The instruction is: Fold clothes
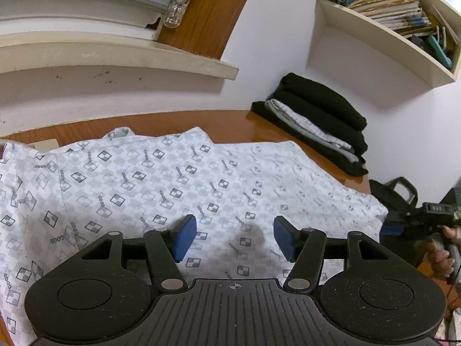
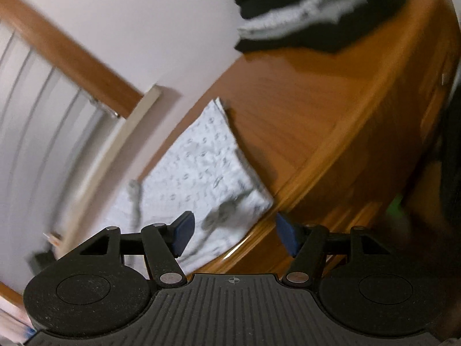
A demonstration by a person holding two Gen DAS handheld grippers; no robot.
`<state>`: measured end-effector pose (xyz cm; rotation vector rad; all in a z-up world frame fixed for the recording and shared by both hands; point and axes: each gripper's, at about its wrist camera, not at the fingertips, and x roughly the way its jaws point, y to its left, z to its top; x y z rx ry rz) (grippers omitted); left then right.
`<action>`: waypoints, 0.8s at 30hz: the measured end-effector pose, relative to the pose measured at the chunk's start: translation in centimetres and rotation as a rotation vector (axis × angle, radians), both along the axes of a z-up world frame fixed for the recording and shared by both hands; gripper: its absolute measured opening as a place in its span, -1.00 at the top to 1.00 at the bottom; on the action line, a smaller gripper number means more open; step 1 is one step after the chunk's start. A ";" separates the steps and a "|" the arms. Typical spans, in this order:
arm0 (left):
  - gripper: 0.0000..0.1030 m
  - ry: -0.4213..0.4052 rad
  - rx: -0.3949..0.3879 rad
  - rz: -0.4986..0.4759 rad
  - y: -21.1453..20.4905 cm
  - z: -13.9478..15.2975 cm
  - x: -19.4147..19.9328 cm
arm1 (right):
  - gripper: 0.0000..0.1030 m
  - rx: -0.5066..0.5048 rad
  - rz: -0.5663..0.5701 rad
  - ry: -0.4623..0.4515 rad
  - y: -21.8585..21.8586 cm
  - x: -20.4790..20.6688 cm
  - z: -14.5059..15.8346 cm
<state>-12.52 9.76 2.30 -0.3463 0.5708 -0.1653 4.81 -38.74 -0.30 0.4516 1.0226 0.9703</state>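
A white garment with a grey checked print (image 1: 161,184) lies spread over the wooden table (image 1: 178,121). My left gripper (image 1: 234,238) hovers just above its near part, open, with nothing between the blue pads. In the right wrist view, blurred and tilted, the same garment (image 2: 201,173) lies along the table (image 2: 302,109) near its edge. My right gripper (image 2: 234,235) stands open over the garment's corner and the table rim, gripping nothing. The right gripper (image 1: 403,225) also shows at the right edge of the left wrist view, in a hand.
A stack of folded black and grey-white clothes (image 1: 314,121) sits at the table's far right corner by the wall, also seen blurred as the stack (image 2: 302,14). A wall shelf with books (image 1: 397,14) hangs above it. A window sill (image 1: 115,54) runs along the back. A black bag (image 1: 394,193) sits beyond the table's right edge.
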 end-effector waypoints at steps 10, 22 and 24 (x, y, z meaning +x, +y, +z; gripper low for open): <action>-0.29 -0.002 0.003 0.002 -0.1 0.1 0.0 | -0.22 0.091 -0.029 0.042 -0.1 0.0 0.7; -0.30 -0.004 -0.003 0.004 -0.1 0.0 -0.1 | 0.23 0.109 -0.057 0.027 2.0 1.6 -0.1; -0.31 -0.003 0.000 0.005 -0.2 0.1 -0.1 | 0.29 0.111 -0.048 0.038 2.5 1.7 -0.4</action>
